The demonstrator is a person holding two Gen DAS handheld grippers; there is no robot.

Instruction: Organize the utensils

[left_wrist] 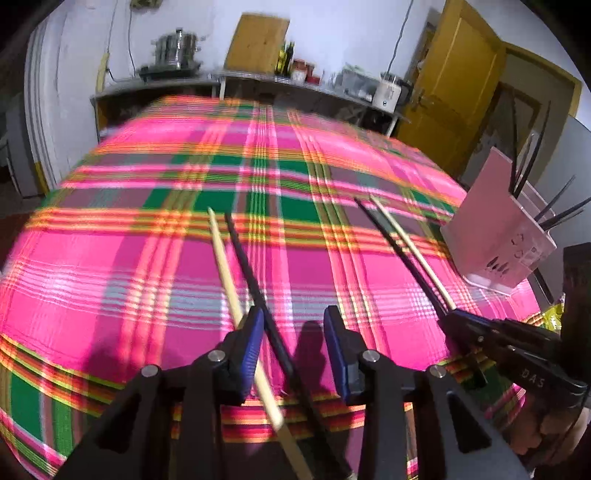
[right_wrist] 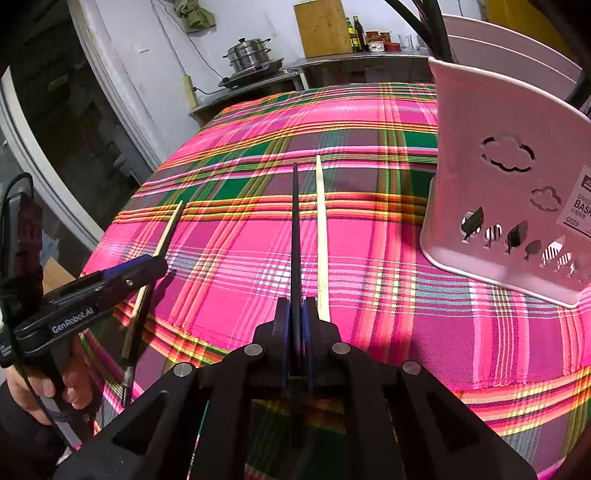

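Clamping a black chopstick (right_wrist: 296, 236) with a pale chopstick (right_wrist: 322, 236) alongside, the right tongs (right_wrist: 296, 314) hover over the plaid worktop (right_wrist: 240, 236), near the pink utensil holder (right_wrist: 509, 206). The left tongs (left_wrist: 293, 332) stand apart, a second black-and-pale chopstick pair (left_wrist: 255, 291) lying loose between their pads.

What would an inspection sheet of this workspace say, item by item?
Surface: plaid cloth.
Job's things: pink holder with dark chopsticks standing in it; a black and a pale chopstick at each gripper.
Clutter: yellow item at the cloth's edge, unclear.
Grippers: left gripper open, loose pair at its jaws, not pressed; right gripper shut on black chopstick, pale chopstick beside its finger.
Cables: black cable by the left hand.
Surroundings: steamer, board, bottles, yellow door.
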